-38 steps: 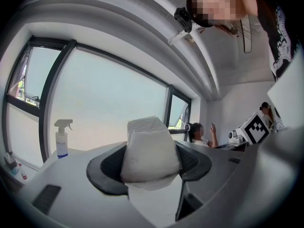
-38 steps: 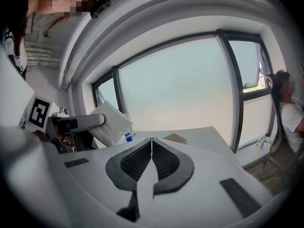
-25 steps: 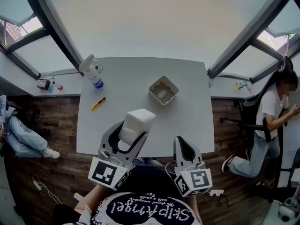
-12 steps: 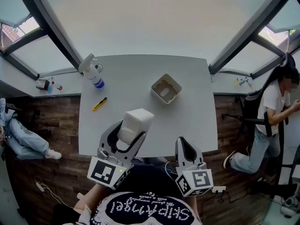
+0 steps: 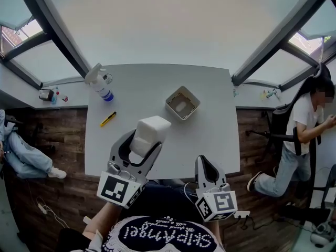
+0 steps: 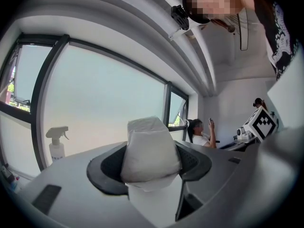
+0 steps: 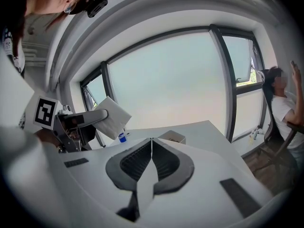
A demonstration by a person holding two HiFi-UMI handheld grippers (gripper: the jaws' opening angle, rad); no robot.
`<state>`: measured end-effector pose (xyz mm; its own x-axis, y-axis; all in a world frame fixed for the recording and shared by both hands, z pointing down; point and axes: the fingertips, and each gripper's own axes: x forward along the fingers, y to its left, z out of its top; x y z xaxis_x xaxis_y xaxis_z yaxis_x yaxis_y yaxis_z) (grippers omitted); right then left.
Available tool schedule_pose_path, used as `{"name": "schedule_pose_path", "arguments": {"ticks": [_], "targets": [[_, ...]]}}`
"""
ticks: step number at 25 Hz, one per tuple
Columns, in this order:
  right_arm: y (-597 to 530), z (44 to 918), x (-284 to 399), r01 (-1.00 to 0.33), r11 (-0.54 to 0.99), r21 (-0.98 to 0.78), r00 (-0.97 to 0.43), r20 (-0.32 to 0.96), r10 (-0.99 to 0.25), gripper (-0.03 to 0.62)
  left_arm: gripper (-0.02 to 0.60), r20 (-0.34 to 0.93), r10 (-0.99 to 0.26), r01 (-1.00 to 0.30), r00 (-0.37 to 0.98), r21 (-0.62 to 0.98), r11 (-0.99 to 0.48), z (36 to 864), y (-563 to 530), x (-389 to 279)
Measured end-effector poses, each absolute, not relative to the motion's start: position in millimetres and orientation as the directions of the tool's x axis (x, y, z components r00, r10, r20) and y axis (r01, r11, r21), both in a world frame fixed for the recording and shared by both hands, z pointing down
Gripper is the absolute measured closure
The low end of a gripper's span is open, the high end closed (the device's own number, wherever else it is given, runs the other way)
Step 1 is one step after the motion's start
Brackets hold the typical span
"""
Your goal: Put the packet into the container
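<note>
White table (image 5: 215, 135) sat below tall windows. The left gripper (image 5: 140, 144) held the packet (image 5: 150, 132) clamped between its jaws above the near edge, probably ready to carry to the container (image 5: 182, 103) farther right. The right gripper (image 5: 203, 161) waited near, jaws together, empty.

The head view looks steeply down from high over the table (image 5: 152, 88). Each gripper view sits low, right behind its own jaws — facing 12 o'clock, toward the windows (image 6: 104, 103). The right gripper view also catches the left gripper (image 7: 97, 117) at 9 o'clock.
</note>
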<state>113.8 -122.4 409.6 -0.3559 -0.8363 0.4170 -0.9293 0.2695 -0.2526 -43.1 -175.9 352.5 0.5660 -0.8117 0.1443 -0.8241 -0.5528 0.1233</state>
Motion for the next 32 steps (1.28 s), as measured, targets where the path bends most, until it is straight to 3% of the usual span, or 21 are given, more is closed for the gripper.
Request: {"name": "schedule_pose_path", "arguments": {"ticks": [12,24,32], "targets": [[-132.3,414.4,130.7,-0.922,0.279,-0.269,-0.373,0.417,-0.829,0.579,0.299,0.121,-0.827,-0.835,0.550,0.063,-0.546,344.3,-218.0,-26.8],[-133.6,415.9,95.6,-0.840,0.432,-0.329,-0.537,0.390,-0.748,0.579,0.299,0.141,-0.786,-0.794,0.603,0.012,-0.607,366.3,-267.9,5.9],[-135.9,417.2,94.7,-0.836,0.441,-0.326,-0.544,0.393,-0.741,0.579,0.299,0.166,-0.783,-0.798,0.600,0.061,-0.599,384.5,-298.1,17.8]]}}
